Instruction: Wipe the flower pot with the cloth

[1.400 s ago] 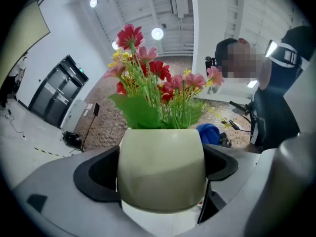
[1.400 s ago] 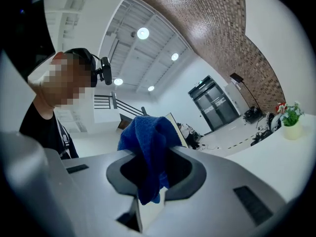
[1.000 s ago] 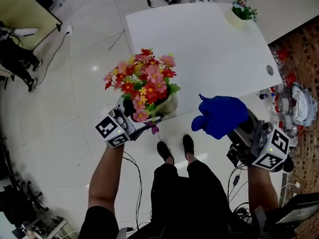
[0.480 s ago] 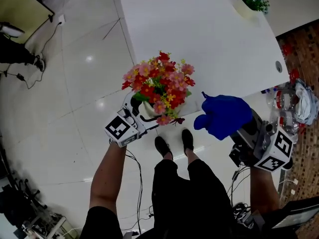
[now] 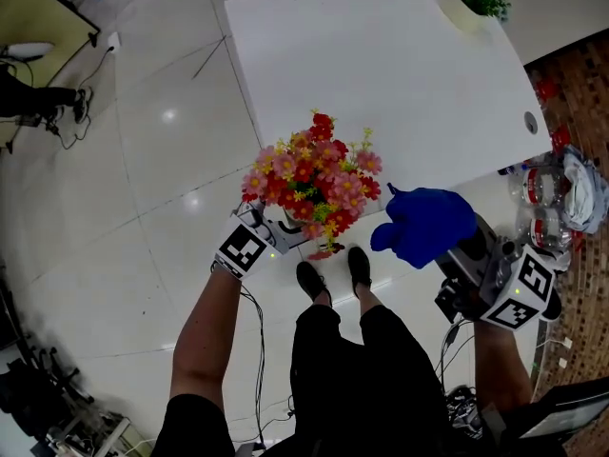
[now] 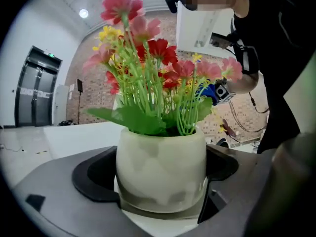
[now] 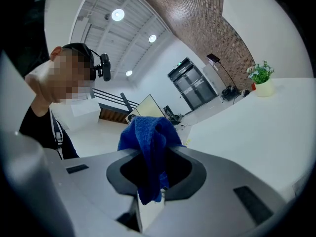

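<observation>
A cream flower pot point(image 6: 160, 169) with red, pink and yellow flowers point(image 5: 314, 179) is held off the table, over the floor in front of the person. My left gripper point(image 5: 276, 236) is shut on the pot, with a jaw on each side of its body. A blue cloth point(image 5: 423, 225) bunches up from my right gripper point(image 5: 459, 253), which is shut on it. In the right gripper view the cloth point(image 7: 150, 147) hangs between the jaws. The cloth sits just right of the flowers, a small gap apart. The pot's body is mostly hidden under the flowers in the head view.
A white table point(image 5: 381, 74) stands ahead, with a small potted plant point(image 5: 473, 3) at its far right corner. Bottles and clutter point(image 5: 561, 198) lie on the floor to the right. The person's feet point(image 5: 333, 274) are below the pot, and a cable runs on the floor beside them.
My left gripper has carried the pot rightward, closer to the cloth. The right gripper and cloth have barely moved.
</observation>
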Demonstrator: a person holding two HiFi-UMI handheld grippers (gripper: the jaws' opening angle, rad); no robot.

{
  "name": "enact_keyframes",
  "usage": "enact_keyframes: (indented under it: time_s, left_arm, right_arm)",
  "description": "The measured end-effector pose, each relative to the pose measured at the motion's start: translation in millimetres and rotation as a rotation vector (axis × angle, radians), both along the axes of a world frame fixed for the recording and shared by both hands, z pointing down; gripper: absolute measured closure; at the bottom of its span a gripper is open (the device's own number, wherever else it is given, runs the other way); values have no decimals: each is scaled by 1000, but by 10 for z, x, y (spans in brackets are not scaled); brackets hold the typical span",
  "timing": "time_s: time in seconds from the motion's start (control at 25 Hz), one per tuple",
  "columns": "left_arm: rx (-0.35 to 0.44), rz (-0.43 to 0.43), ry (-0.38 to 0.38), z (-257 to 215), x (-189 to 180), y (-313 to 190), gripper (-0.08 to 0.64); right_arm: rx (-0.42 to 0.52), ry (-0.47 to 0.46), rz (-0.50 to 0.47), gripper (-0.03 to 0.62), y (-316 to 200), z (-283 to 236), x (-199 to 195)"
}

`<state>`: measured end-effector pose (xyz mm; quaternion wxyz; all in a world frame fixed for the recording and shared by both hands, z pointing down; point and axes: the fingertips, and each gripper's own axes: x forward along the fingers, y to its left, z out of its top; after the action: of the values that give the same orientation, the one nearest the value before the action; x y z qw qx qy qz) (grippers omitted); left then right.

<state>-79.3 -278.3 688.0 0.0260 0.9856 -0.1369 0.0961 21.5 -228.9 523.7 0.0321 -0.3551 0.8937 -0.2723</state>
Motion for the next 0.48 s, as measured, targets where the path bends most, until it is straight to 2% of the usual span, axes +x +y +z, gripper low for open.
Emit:
enact_keyframes:
  time_s: [0.24, 0.28, 0.48]
  left_arm:
    - [1, -3, 59, -87, -39, -9, 38]
    - [-14, -16, 72, -97, -82, -21, 12]
    - [-58, -126, 78, -23, -479, -43, 8]
  right_arm:
    - [-3, 3, 8, 532, -5, 0, 7]
    - [0, 3, 9, 532, -8, -10, 4]
    - [21, -2, 27, 532, 11, -39, 24]
